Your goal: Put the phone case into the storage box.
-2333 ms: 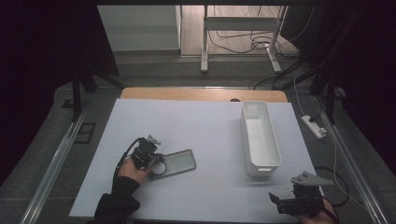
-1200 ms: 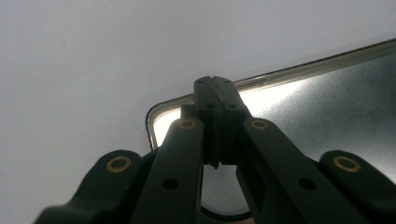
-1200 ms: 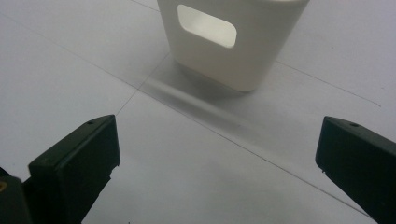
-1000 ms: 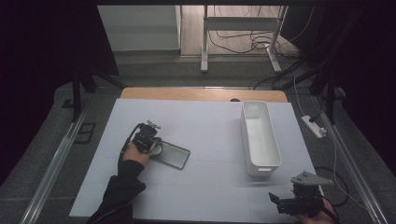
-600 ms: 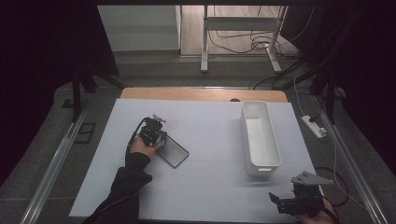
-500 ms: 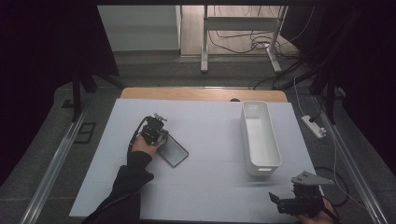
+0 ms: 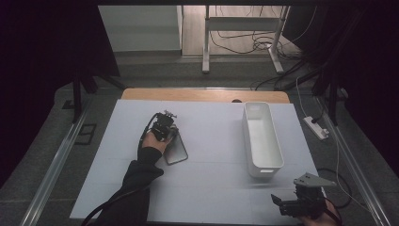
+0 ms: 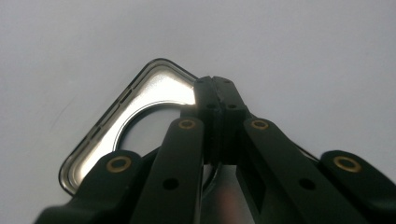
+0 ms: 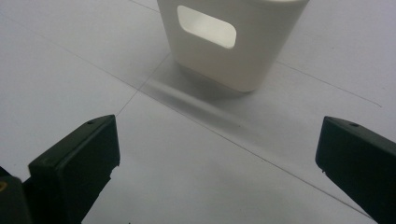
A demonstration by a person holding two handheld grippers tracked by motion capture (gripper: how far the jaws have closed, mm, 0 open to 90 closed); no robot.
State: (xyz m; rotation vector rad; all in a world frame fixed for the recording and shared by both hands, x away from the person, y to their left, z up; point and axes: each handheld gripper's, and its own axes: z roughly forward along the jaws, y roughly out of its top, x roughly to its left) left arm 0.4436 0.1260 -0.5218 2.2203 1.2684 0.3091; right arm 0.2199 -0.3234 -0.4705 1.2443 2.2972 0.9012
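A dark-rimmed phone case (image 7: 175,151) with a shiny inside and a ring cut-out (image 8: 140,116) lies slantwise, left of the white mat's (image 7: 211,188) middle. My left gripper (image 7: 168,133) is shut on the case's far end, its jaws pressed together over the rim (image 8: 215,86). Whether the case rests on the mat or hangs just above it I cannot tell. My right gripper (image 7: 282,203) stands open at the mat's near right corner, nothing between its jaws (image 9: 215,154). It faces the short end of a white bin (image 9: 233,42).
The long white bin (image 7: 261,136) stands lengthwise on the right half of the mat and looks empty. A wooden table edge (image 7: 202,95) runs behind the mat. Metal rails flank both sides, and a power strip (image 7: 316,127) lies off to the right.
My left gripper has moved away from me and to the right with the case, which has swung from lying crosswise to pointing toward me. The right gripper has kept still.
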